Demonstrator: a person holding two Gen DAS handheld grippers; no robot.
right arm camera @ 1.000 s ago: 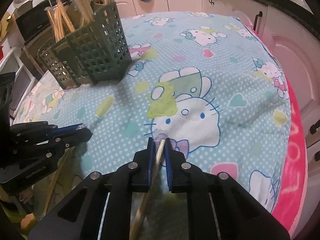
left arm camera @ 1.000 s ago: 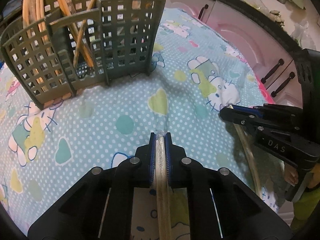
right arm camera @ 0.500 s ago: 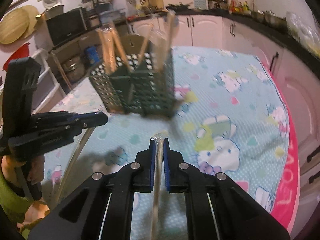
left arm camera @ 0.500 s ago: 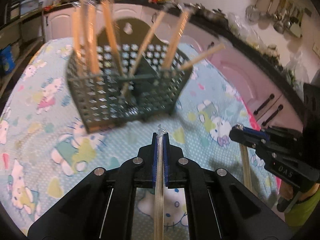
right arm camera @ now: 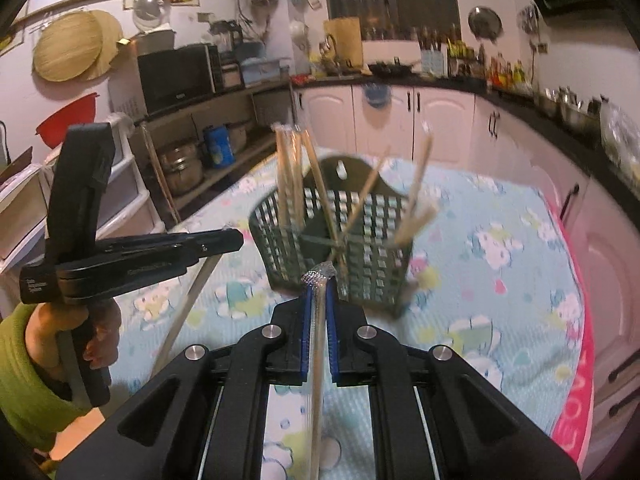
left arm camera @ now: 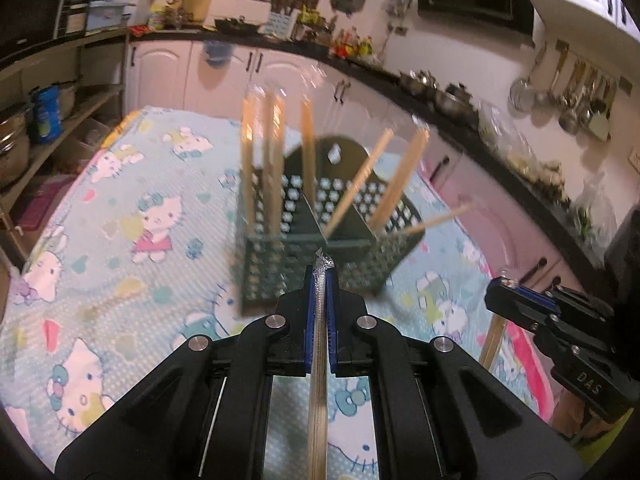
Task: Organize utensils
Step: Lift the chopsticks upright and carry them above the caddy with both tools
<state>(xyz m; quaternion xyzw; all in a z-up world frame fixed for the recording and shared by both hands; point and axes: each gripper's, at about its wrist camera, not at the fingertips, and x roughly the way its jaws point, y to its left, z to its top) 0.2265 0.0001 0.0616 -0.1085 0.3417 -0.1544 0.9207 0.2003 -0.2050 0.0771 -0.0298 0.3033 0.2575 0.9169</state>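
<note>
A plastic-wrapped chopstick pair is being pinched between the blue-padded fingers of the left gripper, the fingers clenched tight on it so its crimped wrapper tip is poking out just past them. In the right wrist view, the right gripper is squeezing a second wrapped chopstick pair the same way, its fingers closed down to the width of the thin clear sleeve. Both sticks are being held above the desk, on the near side of a dark green utensil basket, a plastic lattice caddy with square holes and a divider through its middle. About six more wrapped wooden chopstick pairs are standing or leaning in the basket, three upright in the left compartment and three slanting right; motion blur is making the exact count uncertain. The basket is standing on a pale blue dotted cartoon-cat cloth that is covering the desk. White cabinets are lining the far wall.
</note>
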